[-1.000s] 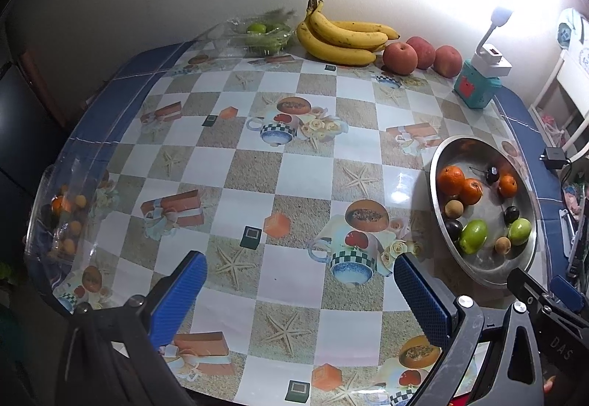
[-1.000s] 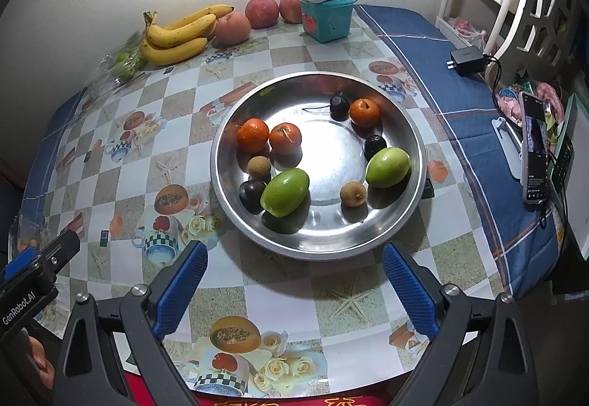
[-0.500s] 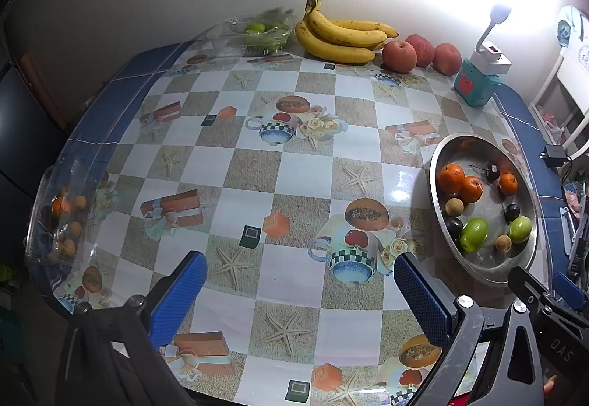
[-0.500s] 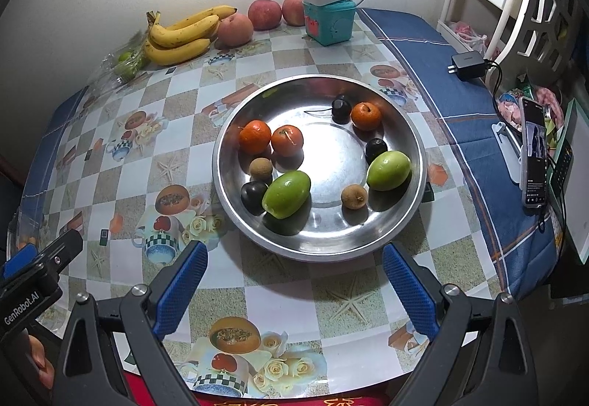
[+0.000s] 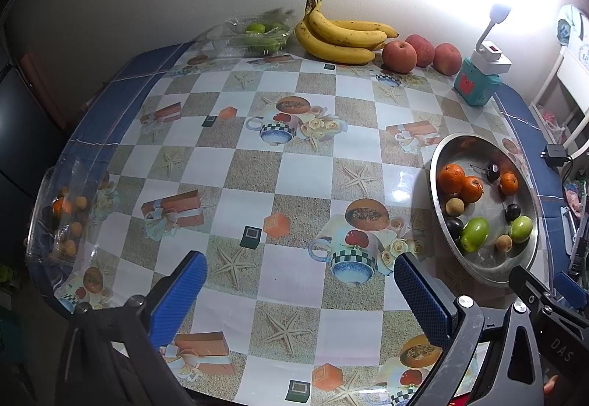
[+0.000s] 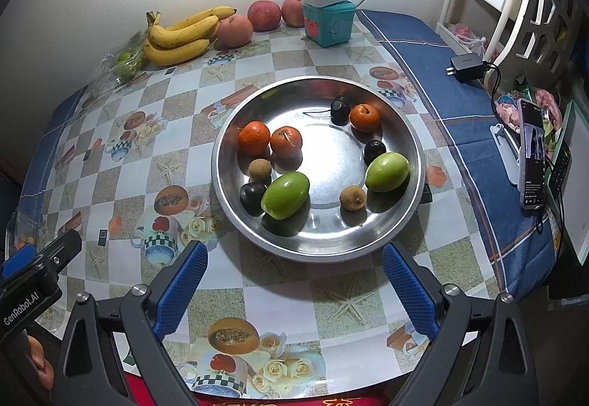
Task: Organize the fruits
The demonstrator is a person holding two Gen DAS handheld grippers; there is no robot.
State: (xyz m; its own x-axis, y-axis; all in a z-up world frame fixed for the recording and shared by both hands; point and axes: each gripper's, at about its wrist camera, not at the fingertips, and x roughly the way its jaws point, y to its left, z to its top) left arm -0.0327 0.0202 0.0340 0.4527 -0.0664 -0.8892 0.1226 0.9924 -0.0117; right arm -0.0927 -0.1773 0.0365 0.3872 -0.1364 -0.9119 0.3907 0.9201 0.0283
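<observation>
Fruit sits well to your right in the left wrist view: the steel tray (image 5: 438, 163) is off beside your left gripper (image 5: 300, 290), whose fingers are spread wide and empty.

Right wrist view: your right gripper (image 6: 294, 280), also apart, faces the tray's rim (image 6: 324, 255). Round tangerines (image 6: 254, 137) and green fruits (image 6: 285, 195) may roll on slick metal if you nudge them.

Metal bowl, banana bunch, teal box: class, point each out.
metal bowl (image 6: 414, 192), right wrist view, right inner wall.
banana bunch (image 6: 180, 34), right wrist view, middle banana.
teal box (image 6: 329, 24), right wrist view, front face.
</observation>
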